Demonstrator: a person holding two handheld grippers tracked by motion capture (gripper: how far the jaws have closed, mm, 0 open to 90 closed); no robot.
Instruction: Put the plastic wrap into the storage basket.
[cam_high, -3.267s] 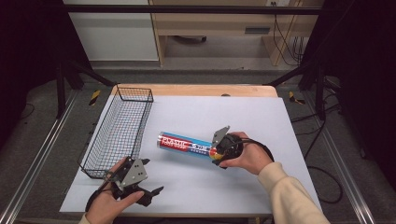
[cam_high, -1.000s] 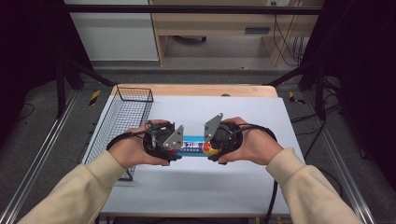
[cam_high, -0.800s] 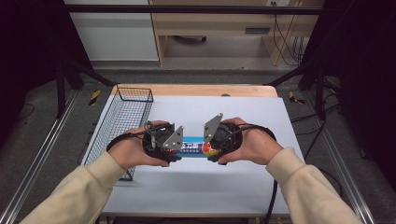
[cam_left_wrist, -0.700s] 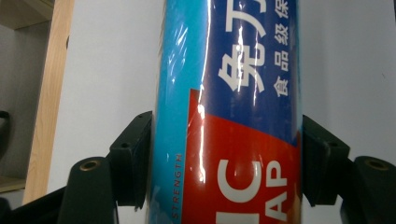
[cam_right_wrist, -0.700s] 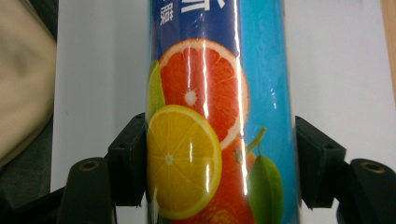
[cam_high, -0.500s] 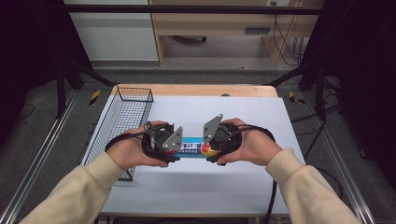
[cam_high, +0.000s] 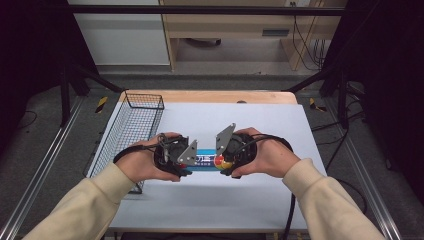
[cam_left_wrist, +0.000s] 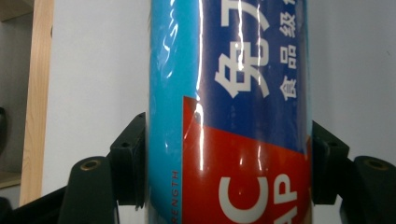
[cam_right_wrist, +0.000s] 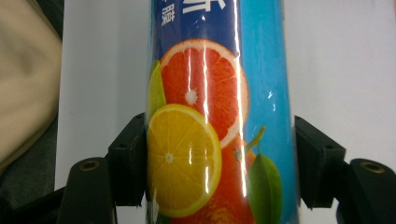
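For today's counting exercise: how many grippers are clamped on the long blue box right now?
2. The left gripper clamps the box at its left end, the right gripper at its right end, beside the wire basket.

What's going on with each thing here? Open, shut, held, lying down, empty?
Left gripper: shut on one end of the wrap box, fingers against its sides.
Right gripper: shut on the other end.
Wrap box: lying flat on the table, held at both ends.
Wire basket: upright at the table's left, looks empty.
Table: bearing box and basket.
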